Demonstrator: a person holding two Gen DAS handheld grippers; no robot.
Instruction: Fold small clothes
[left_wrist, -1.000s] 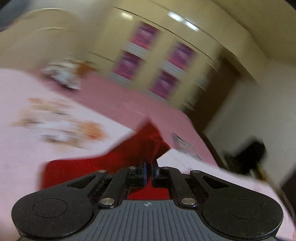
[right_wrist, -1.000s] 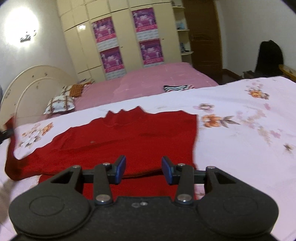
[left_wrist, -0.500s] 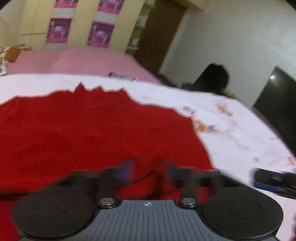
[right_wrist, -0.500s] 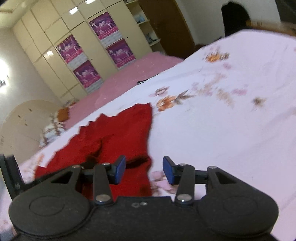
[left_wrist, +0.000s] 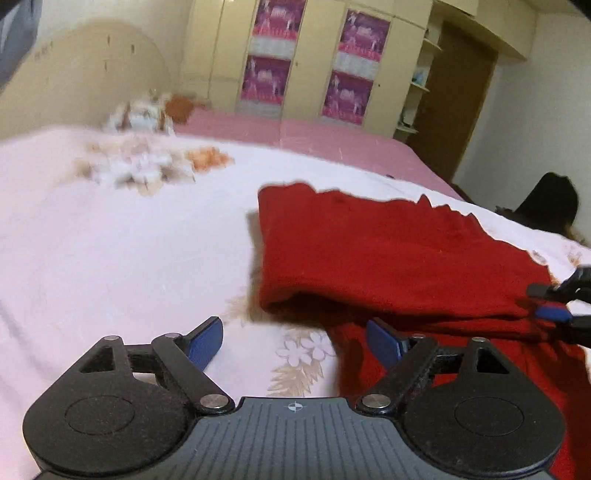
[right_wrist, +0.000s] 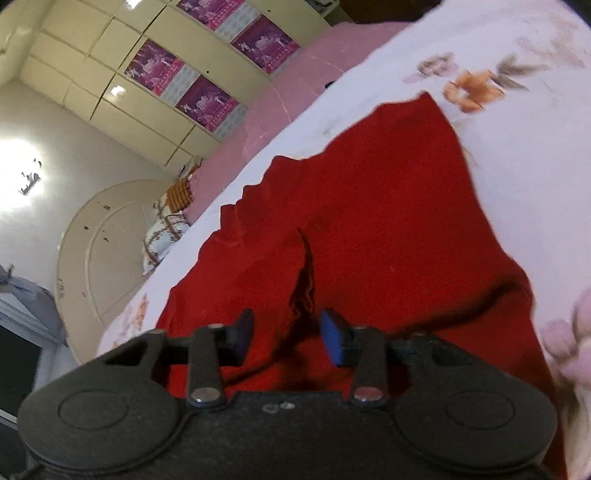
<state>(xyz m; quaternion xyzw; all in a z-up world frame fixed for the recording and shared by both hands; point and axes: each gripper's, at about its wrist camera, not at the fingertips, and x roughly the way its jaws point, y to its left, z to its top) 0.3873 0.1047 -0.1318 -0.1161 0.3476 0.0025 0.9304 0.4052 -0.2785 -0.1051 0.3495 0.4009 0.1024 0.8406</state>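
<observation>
Bedroom; a bed (left_wrist: 110, 258) with a pale floral sheet is the work surface, with a cream wardrobe (left_wrist: 314, 62) carrying purple posters on the far wall.

Left gripper (left_wrist: 295, 341): jaws wide apart, nothing between them, only floral sheet in the gap. Its right pad sits just at the near-left edge of the red garment (left_wrist: 388, 258); the left pad is over bare sheet. The garment lies flat right of centre in this view, one layer doubled over another, with a rounded fold edge on its left side and a lower layer sticking out near the camera.

Right gripper (right_wrist: 286, 334): jaws part open, holding nothing. A raised ridge of the red garment (right_wrist: 369, 221) stands just ahead of the gap, not pinched. This view is tilted, with the garment filling the middle and the sheet to its right. In the left view the right gripper's tip (left_wrist: 561, 306) shows at the garment's right edge.

Step, as judged: one fold looks laid down and released, with both grippers free and low at the near edge. Fold not finished; the lower layer is still exposed.

Next move likely calls for a re-grasp: each gripper closing on a near corner or edge, taking both layers, then lifting and carrying it over evenly so the edges line up. The knit looks soft and thick, so a shallow pinch may slip.
</observation>
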